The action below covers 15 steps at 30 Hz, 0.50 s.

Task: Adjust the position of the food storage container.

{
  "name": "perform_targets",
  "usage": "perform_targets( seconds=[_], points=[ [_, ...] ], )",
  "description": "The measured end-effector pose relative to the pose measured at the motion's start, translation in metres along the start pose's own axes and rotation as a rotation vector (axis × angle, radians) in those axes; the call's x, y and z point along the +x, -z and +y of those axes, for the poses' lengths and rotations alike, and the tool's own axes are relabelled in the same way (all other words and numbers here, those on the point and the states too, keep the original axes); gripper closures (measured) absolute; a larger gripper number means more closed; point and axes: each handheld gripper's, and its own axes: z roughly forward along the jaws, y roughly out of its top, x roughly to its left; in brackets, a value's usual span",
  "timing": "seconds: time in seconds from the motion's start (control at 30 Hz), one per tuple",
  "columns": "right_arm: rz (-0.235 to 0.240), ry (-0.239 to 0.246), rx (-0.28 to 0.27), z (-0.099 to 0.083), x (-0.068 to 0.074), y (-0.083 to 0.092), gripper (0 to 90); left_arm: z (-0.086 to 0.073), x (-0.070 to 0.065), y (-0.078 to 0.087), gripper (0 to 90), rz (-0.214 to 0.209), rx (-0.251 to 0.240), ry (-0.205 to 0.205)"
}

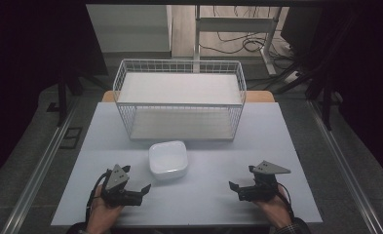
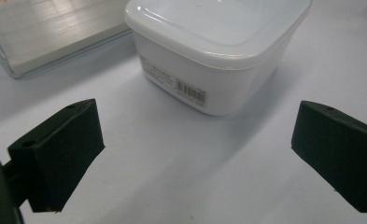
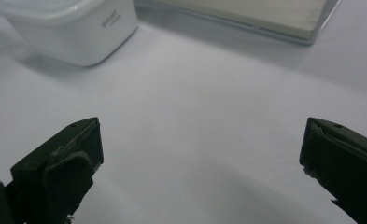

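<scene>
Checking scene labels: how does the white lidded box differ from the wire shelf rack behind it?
The box is solid white plastic, closed by a lid; the rack is open white wire mesh with two flat shelves. The box is low and small; the rack is taller and much wider. The box sits nearer the person, between the two grippers; the rack stands at the table's far edge. Both are white and rest on the table.

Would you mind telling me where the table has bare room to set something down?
The table is bare on both flanks of the white lidded container, and between the left gripper and right gripper. It is tightest between the container and the wire rack just behind it.
</scene>
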Motion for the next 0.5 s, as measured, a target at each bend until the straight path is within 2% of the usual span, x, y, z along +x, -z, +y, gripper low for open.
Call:
perform_targets(
  seconds=[0.13, 0.2, 0.33, 0.5],
  points=[
    [0.006, 0.011, 0.012, 0.000, 0.004, -0.002, 0.0, -0.001, 0.005, 0.003, 2.1, 0.003, -0.025, 0.033],
    [0.013, 0.023, 0.010, 0.000, 0.007, -0.002, 0.0, -0.001, 0.007, 0.004, 3.4, -0.005, -0.006, 0.050],
    [0.021, 0.038, 0.035, 0.000, 0.010, -0.005, 0.0, -0.002, 0.009, 0.004, 4.2, 0.010, 0.029, 0.037],
    [0.018, 0.042, 0.035, 0.000, 0.011, -0.006, 0.0, -0.001, 0.011, 0.006, 4.2, 0.001, 0.041, 0.059]
  ],
)
